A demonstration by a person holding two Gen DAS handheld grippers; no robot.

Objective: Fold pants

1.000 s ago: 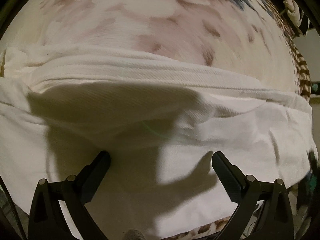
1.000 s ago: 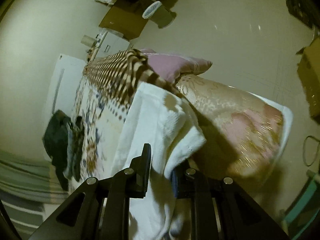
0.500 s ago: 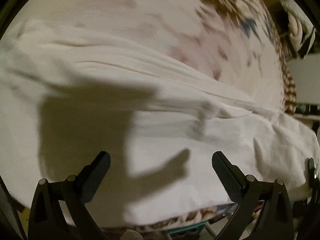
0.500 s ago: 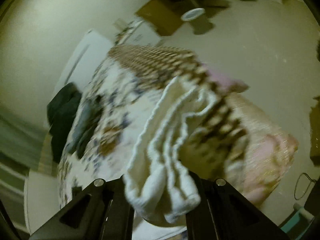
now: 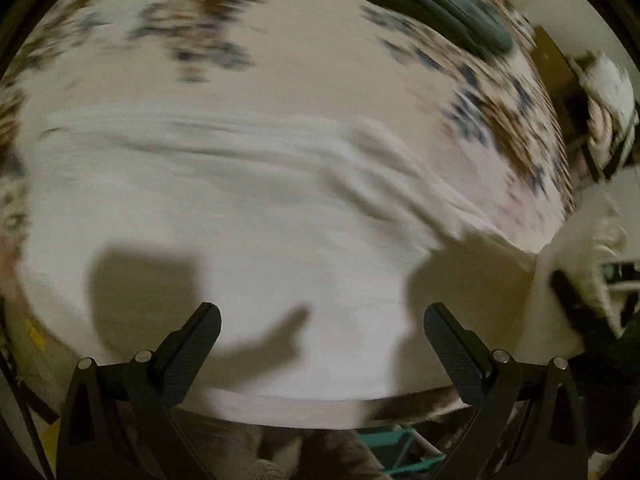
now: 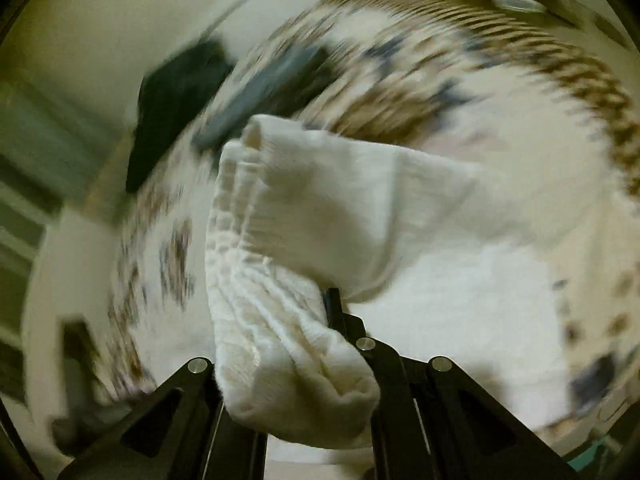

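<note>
Pants, left wrist view: white pants [image 5: 256,240] lie spread across the floral bedspread [image 5: 320,68], wrinkled along their far edge, blurred by motion.
Left gripper: left gripper [image 5: 320,336] hovers over the near part of the pants, jaws spread wide with nothing between them; its shadow falls on the cloth.
Right gripper, seen from the left: a dark finger of the right gripper [image 5: 576,312] shows at the right edge, with bunched white cloth against it.
Far edge: a folded dark green garment [image 5: 432,4] lies at the far side of the bedspread; a pile of pale bedding [image 5: 608,92] shows at the right, off the bed.
Pants, right wrist view: a gathered, ribbed end of the pants [image 6: 304,248] hangs in a thick bunch across the jaws and drapes toward the camera; the rest lies flat on the bedspread [image 6: 480,92] to the right.
Right gripper: right gripper [image 6: 320,320] is clamped on that bunch; the left finger is hidden by cloth.
Background: a dark garment [image 6: 176,100] sits at the far left of the bed, heavily blurred.
</note>
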